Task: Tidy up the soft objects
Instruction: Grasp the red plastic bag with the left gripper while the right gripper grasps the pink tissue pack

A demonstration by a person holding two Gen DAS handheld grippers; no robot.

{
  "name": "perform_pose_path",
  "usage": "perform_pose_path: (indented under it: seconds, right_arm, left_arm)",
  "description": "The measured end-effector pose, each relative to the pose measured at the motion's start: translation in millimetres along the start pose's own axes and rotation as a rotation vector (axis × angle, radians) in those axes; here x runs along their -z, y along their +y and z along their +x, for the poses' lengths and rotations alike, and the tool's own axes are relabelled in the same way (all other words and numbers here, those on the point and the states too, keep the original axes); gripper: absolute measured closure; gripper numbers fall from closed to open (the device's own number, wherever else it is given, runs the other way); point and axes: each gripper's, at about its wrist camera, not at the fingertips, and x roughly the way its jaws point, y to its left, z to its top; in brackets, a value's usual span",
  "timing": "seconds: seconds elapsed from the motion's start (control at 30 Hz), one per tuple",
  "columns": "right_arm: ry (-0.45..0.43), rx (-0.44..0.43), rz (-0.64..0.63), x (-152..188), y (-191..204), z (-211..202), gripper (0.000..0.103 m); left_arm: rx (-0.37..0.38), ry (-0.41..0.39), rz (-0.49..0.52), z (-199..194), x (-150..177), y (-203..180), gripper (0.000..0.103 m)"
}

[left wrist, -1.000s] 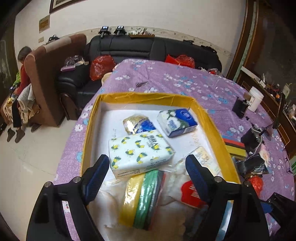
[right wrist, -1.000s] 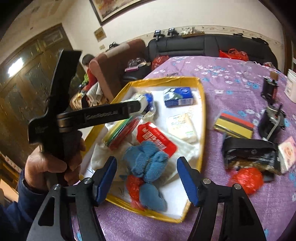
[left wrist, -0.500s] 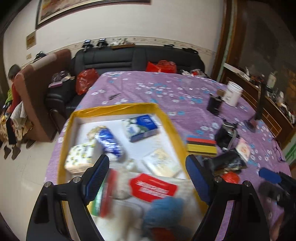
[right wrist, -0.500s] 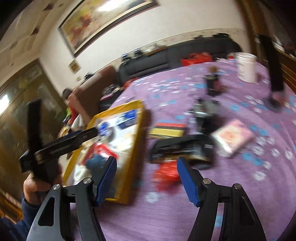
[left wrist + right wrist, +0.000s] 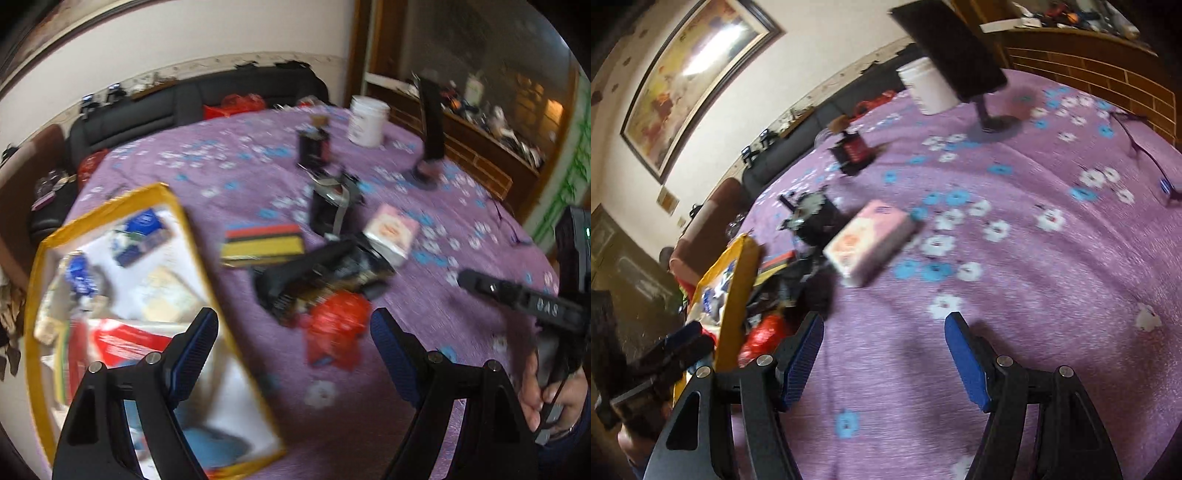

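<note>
- Left gripper: jaws wide apart, nothing between them; swung rightward off the tray since a second ago, when it hung over the lemon-print tissue pack and the striped cloth.
- Now over purple flowered tablecloth, with a crumpled red bag just ahead, between the blue pads.
- Yellow-rimmed tray shifted to the left of that gripper, its near corner passing under the left finger; inside, blurred: blue tissue pack, red-and-white packet, something blue at the near end.
- Further ahead of the left gripper: black bundle touching the red bag; beyond-left, a yellow, black and red striped pack; beyond-right, a pink tissue pack.
- Far ahead: white tub and a dark stand on a round base, both near the table's far edge.
- Right gripper: jaws likewise wide apart and empty; turned away from the tray, which a second ago lay straight ahead with the blue fluffy cloth between the fingers.
- Only bare tablecloth between its pads now; pink tissue pack ahead and a little left, well apart from the fingertips.
- Tray edge at far left of the right gripper, seen side-on, red bag just beside the left finger.
- Right hand on its handle at the right edge of the left wrist view, apart from the left gripper.
- Heavy motion blur across both views.
</note>
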Motion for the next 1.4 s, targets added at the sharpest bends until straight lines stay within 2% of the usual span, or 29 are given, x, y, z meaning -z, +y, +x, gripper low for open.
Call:
perform_pose_path:
  seconds: [0.23,0.3,0.47,0.5,0.53,0.57,0.63,0.83,0.97,1.13,1.33,1.4]
  right_arm:
    - [-0.005,-0.027,0.018,0.0,-8.0,1.4,0.031]
    - [-0.010,-0.034,0.018,-0.1,-8.6,0.6,0.031]
    - [-0.024,-0.045,0.035,1.3,-12.4,-3.6,0.031]
    - [-0.026,-0.043,0.036,1.5,-12.4,-4.0,0.030]
    - [-0.025,-0.043,0.034,1.5,-12.2,-4.0,0.030]
    - [-0.023,-0.040,0.031,1.4,-11.7,-3.6,0.030]
    - [-0.015,-0.029,0.028,1.2,-11.0,-2.7,0.030]
    - [0.039,0.004,0.090,-10.0,-17.4,5.3,0.031]
    - [0.081,0.037,0.104,-33.6,-6.4,13.7,0.030]
    - [0.158,0.057,0.100,-60.5,21.4,46.5,0.027]
    - [0.232,0.190,0.137,-76.6,36.6,99.1,0.026]
    - [0.196,0.241,0.120,-81.7,44.6,104.4,0.025]
  left_arm:
    - [-0.028,0.071,0.044,32.6,3.5,-29.2,0.020]
    - [-0.028,0.091,0.039,40.7,3.5,-30.7,0.024]
    - [-0.040,0.150,0.027,61.6,6.8,-35.5,0.043]
    - [-0.078,0.136,0.032,62.5,7.7,-37.7,0.047]
    - [-0.100,0.115,0.034,62.1,8.7,-39.5,0.064]
    - [-0.089,0.116,0.025,62.6,9.0,-39.3,0.067]
    - [-0.043,0.095,-0.013,59.1,11.3,-38.3,0.067]
    - [0.038,-0.024,-0.028,40.5,11.3,-38.9,0.067]
    - [0.049,-0.050,-0.057,38.4,9.7,-28.5,0.067]
    - [0.065,-0.076,-0.084,31.9,8.0,-20.4,0.067]
    - [0.013,-0.127,-0.128,18.8,7.6,-5.7,0.067]
    - [0.012,-0.126,-0.144,18.3,7.5,-0.8,0.067]
